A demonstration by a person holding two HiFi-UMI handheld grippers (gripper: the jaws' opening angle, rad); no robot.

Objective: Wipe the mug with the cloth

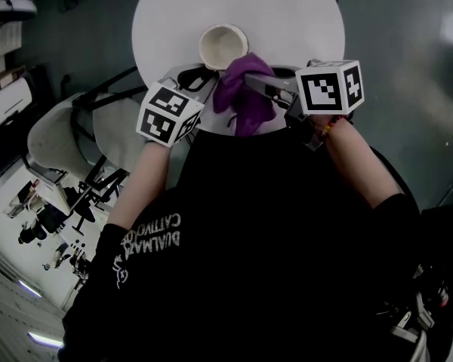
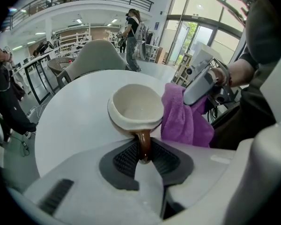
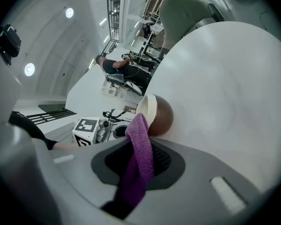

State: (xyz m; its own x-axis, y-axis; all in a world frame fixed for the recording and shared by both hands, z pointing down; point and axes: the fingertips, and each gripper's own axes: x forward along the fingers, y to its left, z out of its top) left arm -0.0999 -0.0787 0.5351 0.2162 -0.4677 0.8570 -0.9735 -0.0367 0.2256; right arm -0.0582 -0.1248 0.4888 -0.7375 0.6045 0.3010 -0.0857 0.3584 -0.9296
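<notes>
Mug (image 1: 223, 46) (image 2: 136, 108) (image 3: 158, 115): cream inside, brown outside, mouth up, over the near part of the round white table (image 1: 287, 13) (image 2: 70, 121) (image 3: 225, 78); cannot tell whether its base rests on the top

Left gripper (image 1: 198, 78) (image 2: 144, 156): jaws narrowed onto the brown handle, both pads pressing it, nothing else between them. It reaches the mug from the near side, pointing steeply down

Right gripper (image 1: 263, 86) (image 3: 139, 161): jaws clamped on the purple cloth (image 1: 245, 96) (image 2: 182, 118) (image 3: 139, 158). One fold runs forward out of the jaws and lies against the mug's rim and brown side; the rest hangs bunched below the jaws

The two grippers sit just beside each other at the table's near edge, the cloth between them, the person's black shirt (image 1: 249, 240) directly behind

White tabletop runs on beyond the mug to the far rim. A pale chair (image 1: 60, 130) (image 2: 96, 57) stands at the table's left edge; grey floor (image 1: 408, 36) lies to the right
</notes>
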